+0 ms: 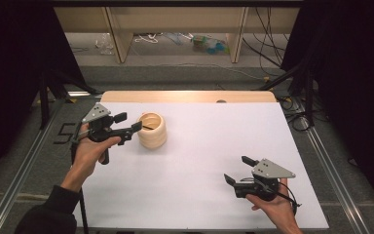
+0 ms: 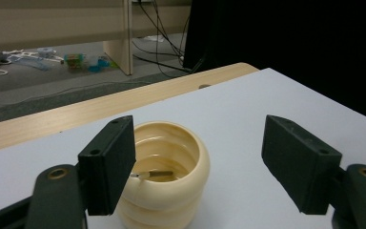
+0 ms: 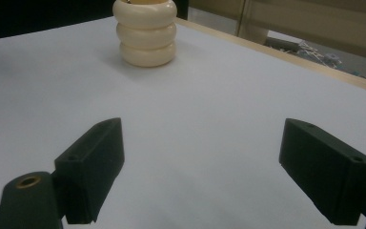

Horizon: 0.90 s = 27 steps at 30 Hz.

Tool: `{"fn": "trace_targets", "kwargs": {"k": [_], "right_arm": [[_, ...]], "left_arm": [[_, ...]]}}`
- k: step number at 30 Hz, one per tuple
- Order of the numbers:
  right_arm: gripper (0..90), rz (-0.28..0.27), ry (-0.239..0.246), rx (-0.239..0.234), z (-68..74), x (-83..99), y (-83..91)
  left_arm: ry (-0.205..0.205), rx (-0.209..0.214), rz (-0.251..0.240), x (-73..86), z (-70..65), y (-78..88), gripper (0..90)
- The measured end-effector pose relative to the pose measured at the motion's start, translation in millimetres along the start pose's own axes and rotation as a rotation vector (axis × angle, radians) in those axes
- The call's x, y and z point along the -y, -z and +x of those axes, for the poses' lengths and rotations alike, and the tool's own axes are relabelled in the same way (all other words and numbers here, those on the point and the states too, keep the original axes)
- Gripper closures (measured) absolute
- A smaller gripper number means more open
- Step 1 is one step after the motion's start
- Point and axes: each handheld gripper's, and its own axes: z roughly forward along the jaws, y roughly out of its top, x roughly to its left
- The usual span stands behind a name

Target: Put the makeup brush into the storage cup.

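White tabletop: wooden far edge. Cream ribbed ceramic pot: stood far-left, a small metal-tipped item lying inside. Left hand-held gripper: jaws wide, nothing held, just beside pot. Right hand-held gripper: agape, empty, well apart.

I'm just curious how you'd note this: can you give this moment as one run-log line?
left gripper: open, beside ribbed cream cup | cup: upright, small object inside | right gripper: open, over bare white table
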Motion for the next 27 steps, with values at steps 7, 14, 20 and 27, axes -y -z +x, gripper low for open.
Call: {"fn": "trace_targets", "kwargs": {"k": [7,14,20,27], "right_arm": [[16.3,-0.014,0.001,0.0,0.2,0.0,-0.7],[16.3,0.006,0.003,-0.004,0.9,-1.3,1.2],[16.3,-0.021,-0.003,-0.006,1.5,-0.8,-0.2],[16.3,-0.015,-0.002,-0.005,1.4,-1.2,0.5]], "left_arm": [[-0.025,0.034,0.01,14.2,-7.4,1.9,25.4],[-0.038,0.045,-0.001,24.2,-11.8,3.5,25.3],[-0.08,0.041,-0.017,33.2,-19.8,4.7,25.4],[-0.093,0.059,-0.004,49.8,-23.3,7.8,25.4]]}}
